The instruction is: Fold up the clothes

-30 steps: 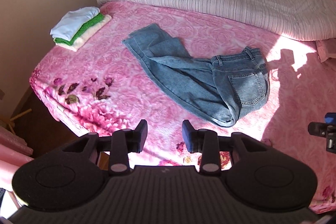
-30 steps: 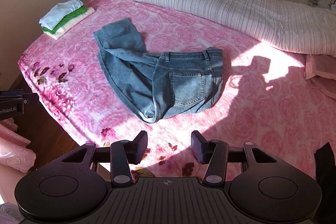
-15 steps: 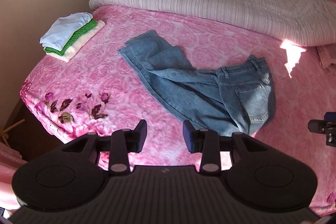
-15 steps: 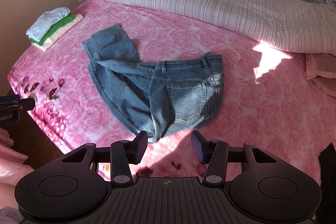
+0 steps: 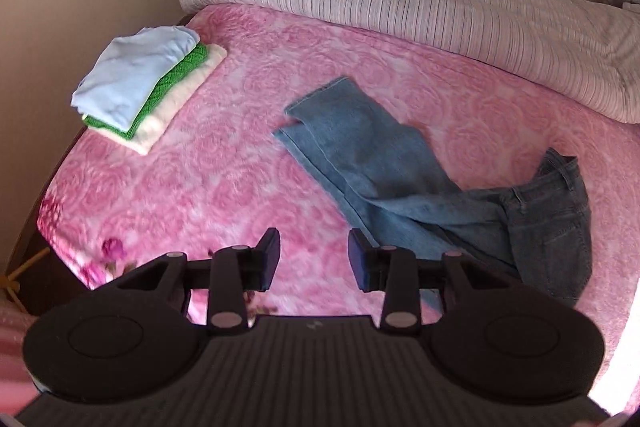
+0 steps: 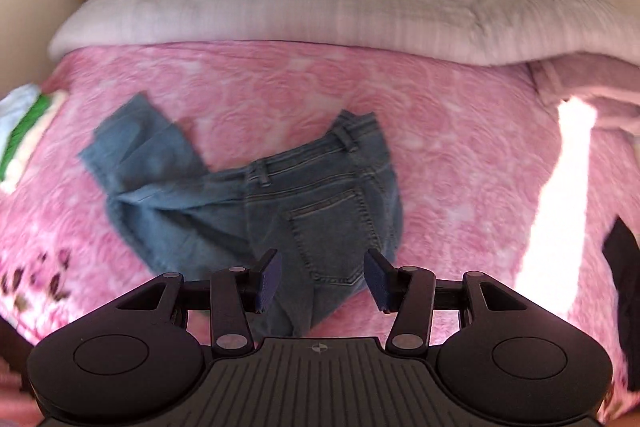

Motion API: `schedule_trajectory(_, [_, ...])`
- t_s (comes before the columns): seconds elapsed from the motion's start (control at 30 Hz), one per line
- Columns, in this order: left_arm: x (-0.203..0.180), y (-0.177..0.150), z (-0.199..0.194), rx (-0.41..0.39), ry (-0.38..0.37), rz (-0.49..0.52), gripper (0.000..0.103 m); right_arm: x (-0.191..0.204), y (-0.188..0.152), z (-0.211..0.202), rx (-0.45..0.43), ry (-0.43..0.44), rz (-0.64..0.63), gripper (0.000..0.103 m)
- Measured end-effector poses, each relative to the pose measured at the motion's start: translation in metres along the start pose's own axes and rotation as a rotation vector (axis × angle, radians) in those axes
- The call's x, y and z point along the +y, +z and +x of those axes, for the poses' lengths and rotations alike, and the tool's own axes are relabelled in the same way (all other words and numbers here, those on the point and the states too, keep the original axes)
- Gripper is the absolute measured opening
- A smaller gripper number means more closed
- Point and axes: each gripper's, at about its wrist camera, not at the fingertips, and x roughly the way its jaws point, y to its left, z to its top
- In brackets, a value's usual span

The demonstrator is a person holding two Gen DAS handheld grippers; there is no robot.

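Looking down at the bed (image 5: 248, 187), I'd call those jeans (image 6: 280, 203) the awkward customer: denim is heavy for its size, fairly stiff at the seams and waistband, yet floppy enough along the legs to sag and twist when lifted. No risk of breakage, no slipperiness to speak of; they should drag on that plush pink cover rather than slide. They lie crumpled in the middle of the bed, seat and back pocket facing up, waistband toward twelve o'clock in the right wrist view, legs bunched and trailing off toward ten o'clock, where one hem lies flat. Faded mid-blue, darker at the folds. Best holds, I reckon, are the thick waistband at one end and the leg hems at the other. The left gripper (image 5: 314, 265) hangs above the cover with its fingers apart and nothing in them, jeans at its two o'clock; the right gripper (image 6: 322, 281) hovers over the seat, fingers spread wide, likewise empty. A folded stack (image 5: 144, 87) sits off at ten o'clock.
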Motion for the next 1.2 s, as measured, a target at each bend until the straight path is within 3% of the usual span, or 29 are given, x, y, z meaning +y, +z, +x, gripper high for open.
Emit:
schedule_trajectory(0.13, [0.011,0.027,0.038,0.04,-0.037,0.06,0.033,0.015,0.008,0.008,-0.003,-0.053,0.038,0.05])
schedule_trajectory(0.4, [0.008,0.039,0.122,0.161,-0.136,0.131,0.033,0.06,0.001,0.034,0.074,-0.143,0.012,0.05])
schedule_trajectory(0.53, [0.019,0.035,0.158,0.245,-0.16,0.058,0.033,0.07,-0.009,0.063,0.129,-0.151,0.005,0.05])
schedule_trajectory(0.7, [0.036,0.024,0.184,0.259,-0.146,0.016,0.033,0.076,-0.012,0.107,0.165,-0.145,-0.004,0.05])
schedule_trajectory(0.97, [0.06,0.011,0.226,0.208,-0.139,-0.082,0.034,0.106,-0.009,0.201,0.053,-0.166,-0.146,0.051])
schedule_trajectory(1.2, [0.084,0.017,0.286,0.177,-0.193,-0.34,0.035,0.127,-0.009,0.259,0.006,-0.186,-0.257,0.052])
